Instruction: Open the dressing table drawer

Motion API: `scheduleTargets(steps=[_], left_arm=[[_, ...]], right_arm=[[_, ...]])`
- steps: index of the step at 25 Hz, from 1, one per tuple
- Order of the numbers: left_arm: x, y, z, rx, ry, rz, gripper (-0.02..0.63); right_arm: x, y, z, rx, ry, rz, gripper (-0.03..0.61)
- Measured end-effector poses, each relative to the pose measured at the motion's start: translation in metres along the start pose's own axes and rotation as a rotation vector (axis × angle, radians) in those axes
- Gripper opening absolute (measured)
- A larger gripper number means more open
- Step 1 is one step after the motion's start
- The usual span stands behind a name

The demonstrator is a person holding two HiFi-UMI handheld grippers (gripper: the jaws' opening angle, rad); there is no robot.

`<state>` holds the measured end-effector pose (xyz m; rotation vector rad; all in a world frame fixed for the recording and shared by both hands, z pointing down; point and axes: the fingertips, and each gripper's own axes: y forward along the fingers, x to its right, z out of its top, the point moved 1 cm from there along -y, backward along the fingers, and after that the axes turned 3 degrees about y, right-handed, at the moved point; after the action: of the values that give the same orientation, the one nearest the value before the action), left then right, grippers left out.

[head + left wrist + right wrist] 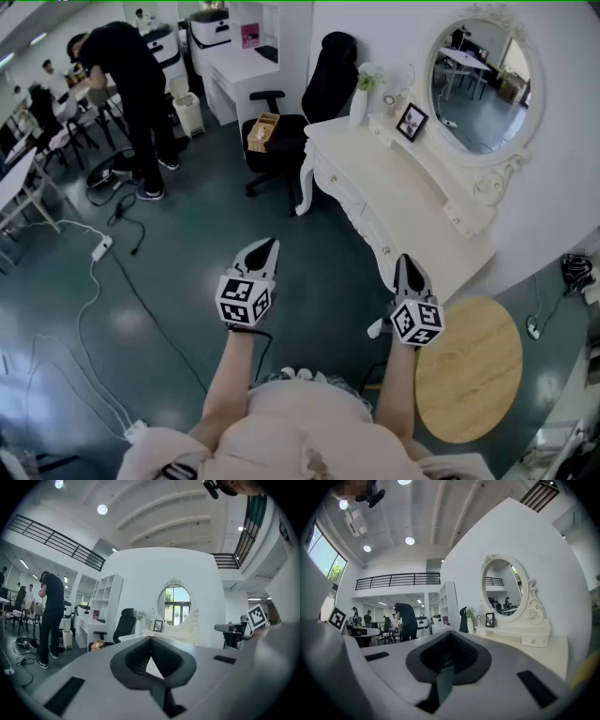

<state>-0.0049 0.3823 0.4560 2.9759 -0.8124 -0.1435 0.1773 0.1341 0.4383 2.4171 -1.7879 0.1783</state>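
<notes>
Both forearms are held bare and stretched forward from the body, roughly parallel, with wrists straight

The left gripper is held level over the floor, pointing ahead, well left of the table. In its own view the jaws are seen met at the tips, with only a small gap lower down. Nothing is held between them

The right gripper is also held level and pointing ahead, close by the near end of the table's front edge. Contact with the table cannot be made out from the head view. In its own view the table top is seen off to the right, not in line with the jaws. The jaws are drawn fully together and are empty

The drawer is set in the table's front face, ahead of the right gripper and slightly left. Its front appears flush with the rest of the face. Neither gripper is on it

A mirror is mounted at the back of the table, with a frame stood before it. A black chair is placed at the table's far end. A round wooden top is seen low, just right of the right forearm. A person in black is bent over a desk at far left
</notes>
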Motion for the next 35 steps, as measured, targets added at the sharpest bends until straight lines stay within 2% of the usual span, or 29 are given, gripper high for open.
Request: scheduleTargets(steps=[11, 17, 23, 30, 31, 35], left_arm=[[-0.003, 0.001, -0.005, -0.014, -0.007, 0.009, 0.027], [0.002, 0.007, -0.008, -0.021, -0.006, -0.004, 0.028], [0.008, 0.010, -0.013, -0.032, -0.012, -0.021, 0.027], [0.016, 0.012, -0.018, -0.045, -0.018, -0.045, 0.028], [0.016, 0.012, -0.018, -0.047, -0.019, -0.047, 0.028], [0.017, 0.012, -0.022, -0.052, -0.019, -0.052, 0.028]], right_arm=[[-0.003, 0.006, -0.003, -0.006, -0.002, 0.018, 0.014], [-0.003, 0.006, -0.003, -0.005, -0.020, 0.027, 0.014], [0.003, -0.001, -0.009, -0.019, 0.004, 0.001, 0.015], [-0.001, -0.007, -0.012, -0.027, 0.013, 0.010, 0.015], [-0.002, -0.007, -0.011, -0.025, 0.017, 0.015, 0.024], [-0.005, -0.007, -0.011, -0.017, 0.039, 0.034, 0.168]])
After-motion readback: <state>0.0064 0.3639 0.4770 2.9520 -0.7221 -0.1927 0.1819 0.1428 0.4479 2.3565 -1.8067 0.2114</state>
